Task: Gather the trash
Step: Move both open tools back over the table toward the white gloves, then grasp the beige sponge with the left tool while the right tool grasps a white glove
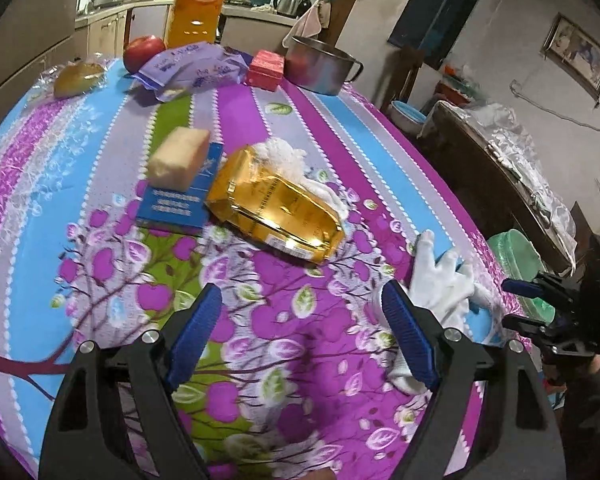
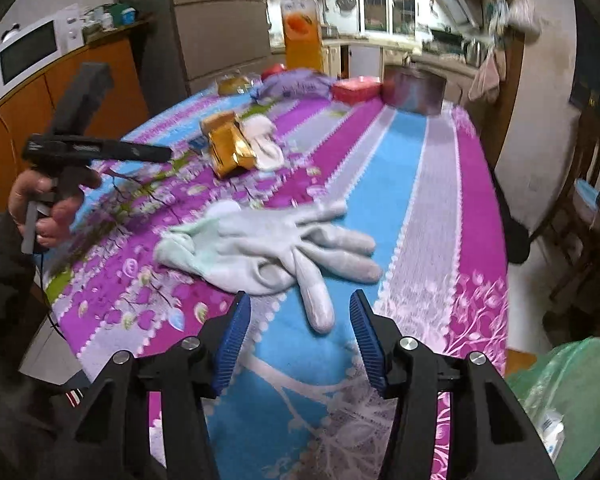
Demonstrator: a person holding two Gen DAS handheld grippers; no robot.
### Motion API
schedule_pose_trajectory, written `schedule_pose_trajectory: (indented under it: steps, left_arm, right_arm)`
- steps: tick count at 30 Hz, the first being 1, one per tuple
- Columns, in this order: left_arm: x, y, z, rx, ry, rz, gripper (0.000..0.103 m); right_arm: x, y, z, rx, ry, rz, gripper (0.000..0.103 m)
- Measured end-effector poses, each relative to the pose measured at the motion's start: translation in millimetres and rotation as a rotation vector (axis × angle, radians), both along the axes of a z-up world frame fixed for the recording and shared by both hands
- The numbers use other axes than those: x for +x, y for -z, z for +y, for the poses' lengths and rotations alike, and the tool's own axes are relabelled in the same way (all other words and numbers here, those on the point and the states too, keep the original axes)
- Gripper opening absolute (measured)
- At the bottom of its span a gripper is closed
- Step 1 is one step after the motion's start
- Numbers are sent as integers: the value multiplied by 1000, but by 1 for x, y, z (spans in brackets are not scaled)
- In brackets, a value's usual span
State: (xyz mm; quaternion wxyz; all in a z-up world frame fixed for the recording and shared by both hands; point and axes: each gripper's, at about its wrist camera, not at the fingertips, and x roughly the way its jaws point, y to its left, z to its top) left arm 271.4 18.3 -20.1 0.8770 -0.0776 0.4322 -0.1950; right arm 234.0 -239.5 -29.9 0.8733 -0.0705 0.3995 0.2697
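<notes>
A white glove lies on the flowered tablecloth just ahead of my open, empty right gripper; it also shows in the left wrist view. A gold foil wrapper lies mid-table ahead of my open, empty left gripper, with white crumpled tissue behind it. A blue packet with a pale yellow block on it lies to the wrapper's left. A purple-white wrapper lies at the far end. A green-lined trash bin stands off the table's right edge.
At the far end stand a juice bottle, a red apple, a wrapped bun, a pink box and a steel pot. A wooden side table and chairs stand to the right.
</notes>
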Motion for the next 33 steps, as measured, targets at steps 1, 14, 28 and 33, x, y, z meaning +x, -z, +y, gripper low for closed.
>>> schedule_pose_trajectory:
  steps: [1, 14, 28, 33]
  left_arm:
    - [1, -1, 6, -2, -8, -4, 79]
    - [34, -11, 51, 29, -110, -101, 79]
    - [94, 9, 30, 160, -146, -94, 52]
    - [99, 14, 33, 142, -159, -80, 32]
  right_arm:
    - [3, 5, 1, -2, 6, 13, 54]
    - [-19, -44, -22, 182, 73, -179, 7]
    - [-30, -70, -34, 247, 103, -228, 7]
    - [-31, -70, -31, 250, 106, -238, 7]
